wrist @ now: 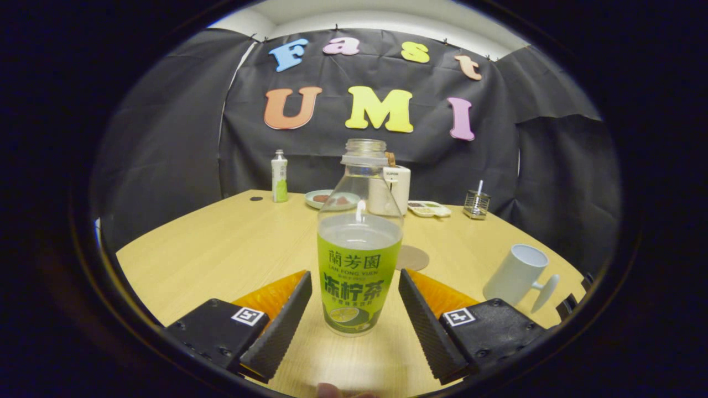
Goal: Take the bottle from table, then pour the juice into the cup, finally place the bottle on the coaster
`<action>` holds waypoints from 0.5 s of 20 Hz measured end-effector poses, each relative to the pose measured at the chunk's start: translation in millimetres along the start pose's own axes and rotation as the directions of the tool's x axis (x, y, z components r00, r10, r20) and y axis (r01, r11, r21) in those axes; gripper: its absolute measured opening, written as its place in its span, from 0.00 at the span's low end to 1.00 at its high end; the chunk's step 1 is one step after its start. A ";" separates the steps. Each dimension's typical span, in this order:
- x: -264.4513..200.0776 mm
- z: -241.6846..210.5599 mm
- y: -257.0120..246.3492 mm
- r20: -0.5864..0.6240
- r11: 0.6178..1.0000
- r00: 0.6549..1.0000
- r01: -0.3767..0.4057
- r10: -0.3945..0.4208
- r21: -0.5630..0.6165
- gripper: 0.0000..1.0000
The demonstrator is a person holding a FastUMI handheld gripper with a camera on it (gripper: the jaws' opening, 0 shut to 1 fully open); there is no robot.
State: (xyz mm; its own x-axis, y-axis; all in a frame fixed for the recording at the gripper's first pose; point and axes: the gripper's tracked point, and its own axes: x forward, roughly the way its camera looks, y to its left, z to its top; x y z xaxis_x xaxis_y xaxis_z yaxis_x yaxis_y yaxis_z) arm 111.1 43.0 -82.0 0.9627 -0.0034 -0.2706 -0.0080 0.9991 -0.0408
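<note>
The gripper (354,309) hangs low over the pale wooden tabletop (221,249) with its jaws spread wide, one finger on each side of an uncapped clear plastic bottle with a green label (358,260). A gap shows between each finger and the bottle, so neither one presses on it. The bottle stands upright on the tabletop between the fingers, and clear liquid fills it up to about the top edge of the label; the shoulder and neck above are empty.

Just beyond the bottle, partly hidden by it, a round brown coaster (414,257) lies flat. Off to the right, near the right finger, a white mug with a handle (520,276) stands with its mouth open; I cannot tell what, if anything, is in it.

Farther back along the tabletop sit a small capped white-and-green bottle (279,177), a light plate with brownish pieces on it (326,199), a white appliance (394,188), a shallow divided tray with bits of food (428,209) and a small wire holder with a white stick in it (476,203).
</note>
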 end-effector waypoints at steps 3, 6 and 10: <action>4.2 -2.7 1.4 -0.015 1.000 1.000 -0.006 0.006 0.013 1.00; 4.8 -1.4 1.5 -0.016 1.000 1.000 -0.015 0.015 0.018 0.94; 5.5 0.9 5.5 -0.037 0.998 0.998 -0.053 0.054 0.042 0.83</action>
State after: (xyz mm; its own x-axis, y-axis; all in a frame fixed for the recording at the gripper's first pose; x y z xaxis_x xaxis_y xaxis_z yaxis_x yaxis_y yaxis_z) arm 116.6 48.5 -82.9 0.9503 0.0491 -0.3074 -0.0472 0.9988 0.0138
